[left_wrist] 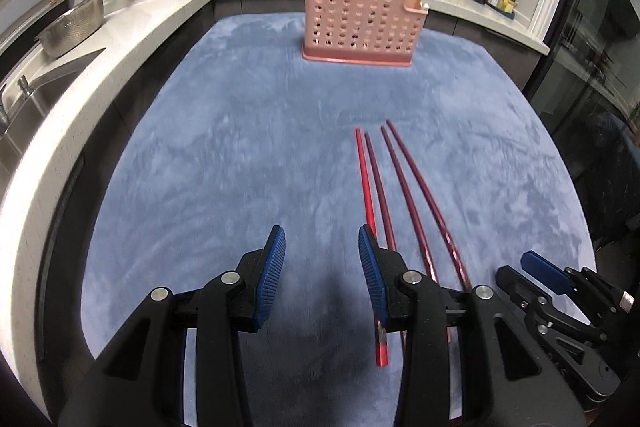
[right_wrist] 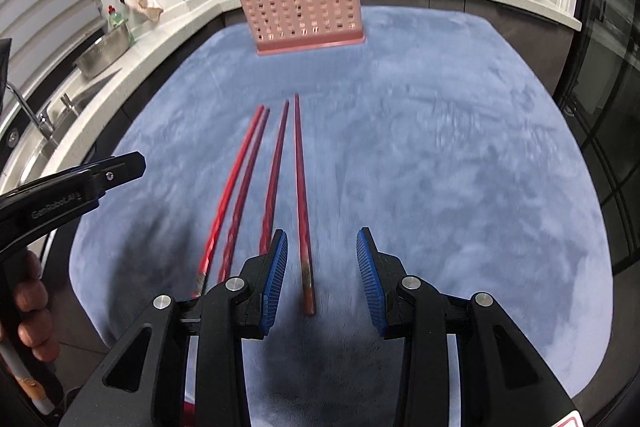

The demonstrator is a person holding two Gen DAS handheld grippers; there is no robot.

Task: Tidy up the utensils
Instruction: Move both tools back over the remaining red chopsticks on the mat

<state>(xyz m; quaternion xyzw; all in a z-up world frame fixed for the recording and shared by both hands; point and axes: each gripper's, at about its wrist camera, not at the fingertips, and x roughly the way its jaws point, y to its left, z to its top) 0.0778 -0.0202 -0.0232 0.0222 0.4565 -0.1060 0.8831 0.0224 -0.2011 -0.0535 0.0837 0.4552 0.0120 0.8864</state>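
A plush blue cloth covers the table; at its far end stands a pink perforated plastic holder already keeping several chopsticks upright. Four slim, glossy red chopsticks lie unsorted on the cloth, so the task looks partly done. The left gripper and right gripper both gape, empty.
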